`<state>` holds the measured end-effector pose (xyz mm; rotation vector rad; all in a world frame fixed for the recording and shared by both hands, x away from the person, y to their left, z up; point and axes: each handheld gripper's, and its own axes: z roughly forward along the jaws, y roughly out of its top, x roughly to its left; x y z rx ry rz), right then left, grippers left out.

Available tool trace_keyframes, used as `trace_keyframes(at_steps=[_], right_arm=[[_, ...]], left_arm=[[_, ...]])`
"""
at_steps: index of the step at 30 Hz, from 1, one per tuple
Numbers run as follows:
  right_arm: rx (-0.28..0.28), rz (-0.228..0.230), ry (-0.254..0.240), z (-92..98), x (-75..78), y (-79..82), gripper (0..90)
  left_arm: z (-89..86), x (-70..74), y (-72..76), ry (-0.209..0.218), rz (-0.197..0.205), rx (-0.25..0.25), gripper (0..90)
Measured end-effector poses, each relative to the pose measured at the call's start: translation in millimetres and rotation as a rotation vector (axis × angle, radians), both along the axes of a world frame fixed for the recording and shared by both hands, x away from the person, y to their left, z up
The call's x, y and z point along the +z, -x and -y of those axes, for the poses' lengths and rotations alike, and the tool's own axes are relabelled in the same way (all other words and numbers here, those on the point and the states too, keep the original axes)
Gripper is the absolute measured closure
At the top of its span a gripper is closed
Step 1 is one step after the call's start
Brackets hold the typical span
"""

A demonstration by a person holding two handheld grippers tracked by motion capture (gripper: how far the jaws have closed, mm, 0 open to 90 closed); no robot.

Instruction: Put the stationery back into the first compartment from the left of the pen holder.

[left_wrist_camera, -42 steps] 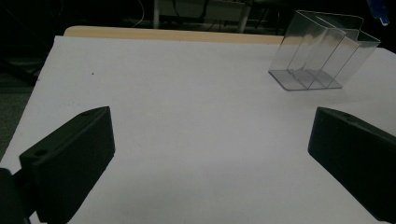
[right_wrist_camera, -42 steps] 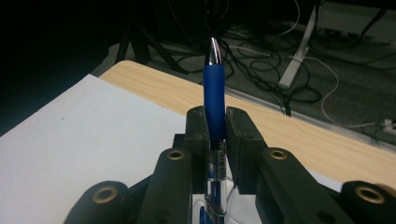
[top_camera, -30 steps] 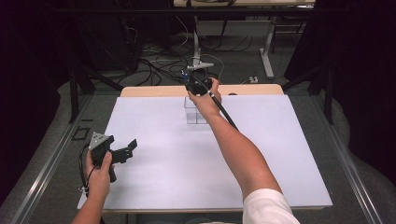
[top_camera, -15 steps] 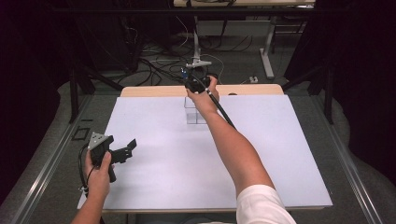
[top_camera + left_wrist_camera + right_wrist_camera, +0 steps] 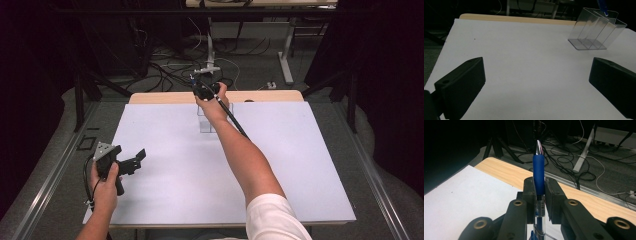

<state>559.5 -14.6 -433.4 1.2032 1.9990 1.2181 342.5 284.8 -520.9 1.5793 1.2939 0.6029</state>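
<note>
My right gripper [image 5: 202,90] is over the far middle of the table, shut on a blue pen [image 5: 538,170]. The pen lies along the jaws, with its blue grip and silver tip sticking out past them, and my right gripper [image 5: 539,192] clamps its clear barrel. Just under that hand stands a clear plastic holder [image 5: 209,122] with several compartments [image 5: 596,30]. A blue end of the pen [image 5: 602,6] shows at the holder's top rim. My left gripper [image 5: 135,161] is held low at the table's left, open and with nothing in it [image 5: 536,75].
A white sheet [image 5: 175,165] covers most of the wooden table [image 5: 260,96]. Cables and metal stand legs [image 5: 285,55] lie on the floor beyond the far edge. A metal rail [image 5: 55,165] runs along the left side.
</note>
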Motion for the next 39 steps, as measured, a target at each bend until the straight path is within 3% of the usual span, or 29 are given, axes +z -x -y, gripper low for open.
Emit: trace_keyframes(at_steps=[17,21,29,32,35,39], right_arm=[[0.005,-0.02,0.016,-1.7,-5.7,0.3,79.7],[0.012,-0.042,0.022,-0.4,-8.0,0.7,78.7],[0.034,-0.065,0.019,8.6,-13.6,6.0,59.5],[0.042,-0.044,-0.003,13.7,-13.1,11.5,51.0],[0.052,-0.028,0.007,18.7,-10.9,19.9,45.4],[0.06,0.016,-0.041,29.9,-10.6,29.7,38.9]], left_arm=[[0.7,0.1,0.0,-0.002,0.0,-0.002,0.6],[1.0,-0.1,-0.8,-0.002,-0.001,-0.002,0.6],[2.5,0.0,-1.0,-0.012,-0.001,-0.005,0.6],[2.6,-0.5,-1.7,-0.011,0.001,-0.002,0.6],[3.2,-0.5,-2.4,-0.016,0.002,-0.001,0.6],[5.9,0.2,-2.3,-0.016,0.0,-0.003,0.6]])
